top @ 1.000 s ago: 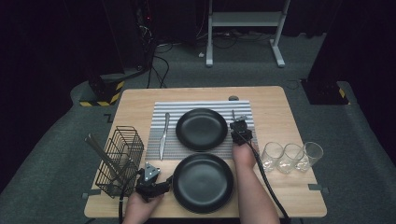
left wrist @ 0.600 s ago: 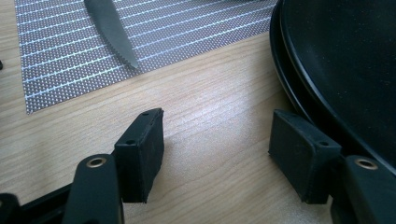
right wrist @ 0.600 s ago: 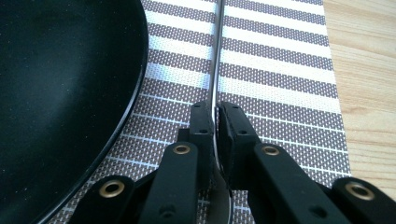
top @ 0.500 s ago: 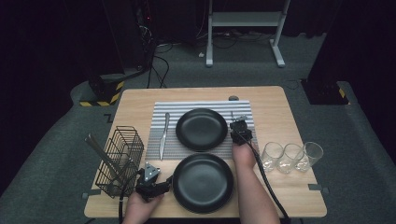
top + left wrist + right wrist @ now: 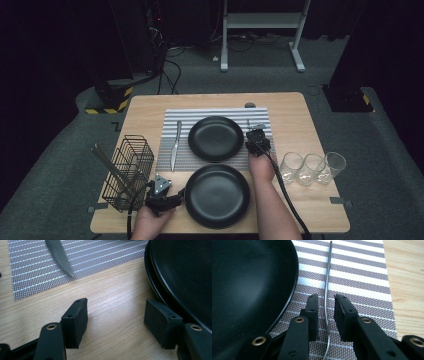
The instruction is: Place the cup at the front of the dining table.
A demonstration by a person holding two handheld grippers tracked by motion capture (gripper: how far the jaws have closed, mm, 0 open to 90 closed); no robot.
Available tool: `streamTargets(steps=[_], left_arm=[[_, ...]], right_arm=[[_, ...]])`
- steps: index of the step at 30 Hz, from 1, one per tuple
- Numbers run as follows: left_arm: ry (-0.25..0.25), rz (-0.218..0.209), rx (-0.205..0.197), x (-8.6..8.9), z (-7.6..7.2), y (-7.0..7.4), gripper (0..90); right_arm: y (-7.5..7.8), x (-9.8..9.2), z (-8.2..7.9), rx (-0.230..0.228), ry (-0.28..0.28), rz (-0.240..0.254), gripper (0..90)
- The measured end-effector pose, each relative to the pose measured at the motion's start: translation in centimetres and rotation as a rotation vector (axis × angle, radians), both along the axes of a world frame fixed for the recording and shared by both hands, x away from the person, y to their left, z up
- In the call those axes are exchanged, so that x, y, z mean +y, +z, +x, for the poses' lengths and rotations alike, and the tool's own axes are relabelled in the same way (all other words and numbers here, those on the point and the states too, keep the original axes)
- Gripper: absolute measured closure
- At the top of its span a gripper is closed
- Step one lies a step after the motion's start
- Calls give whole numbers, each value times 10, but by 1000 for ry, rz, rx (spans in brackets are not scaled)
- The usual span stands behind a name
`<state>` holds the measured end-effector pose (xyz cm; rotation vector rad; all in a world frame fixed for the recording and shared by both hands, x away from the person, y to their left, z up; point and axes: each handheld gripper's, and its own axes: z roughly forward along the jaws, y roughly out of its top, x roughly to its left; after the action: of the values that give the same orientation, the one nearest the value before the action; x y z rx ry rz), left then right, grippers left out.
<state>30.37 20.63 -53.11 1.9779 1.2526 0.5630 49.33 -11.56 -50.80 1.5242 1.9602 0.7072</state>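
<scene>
Right gripper [image 5: 325, 308] sits low over the striped mat [image 5: 362, 272], its jaws parted a little and just been opening, with a thin metal utensil handle [image 5: 326, 293] lying between them, the pads not pressing on it. That handle runs straight away from the gripper, its long axis in line with the jaws, toward the table's far edge, just beside the rim of the far black plate [image 5: 249, 285]. It looks slim, silvery and slightly curved; its head end is hidden under the gripper. Seemingly it has been laid down here, so a straight lift clears it. Left gripper [image 5: 115, 315] rests spread wide and holding nothing beside the near plate [image 5: 216, 194], near the table's front edge, well apart from the handle
</scene>
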Motion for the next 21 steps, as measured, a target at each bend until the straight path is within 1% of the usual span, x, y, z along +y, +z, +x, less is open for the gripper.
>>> streamTargets(steps=[5,11,13,17,21], left_arm=[[0,0,0,0,0,0,357],[-1,1,-1,0,0,0,360],[-1,3,-2,0,0,0,361],[0,7,-3,-1,0,0,361],[0,10,-2,-1,0,0,361]], right_arm=[[3,0,-8,-8,-1,13,709],[4,2,-21,-27,7,6,697],[4,3,-26,-35,5,3,708],[7,0,-34,-53,0,-2,764],[8,-3,-38,-57,3,3,791]])
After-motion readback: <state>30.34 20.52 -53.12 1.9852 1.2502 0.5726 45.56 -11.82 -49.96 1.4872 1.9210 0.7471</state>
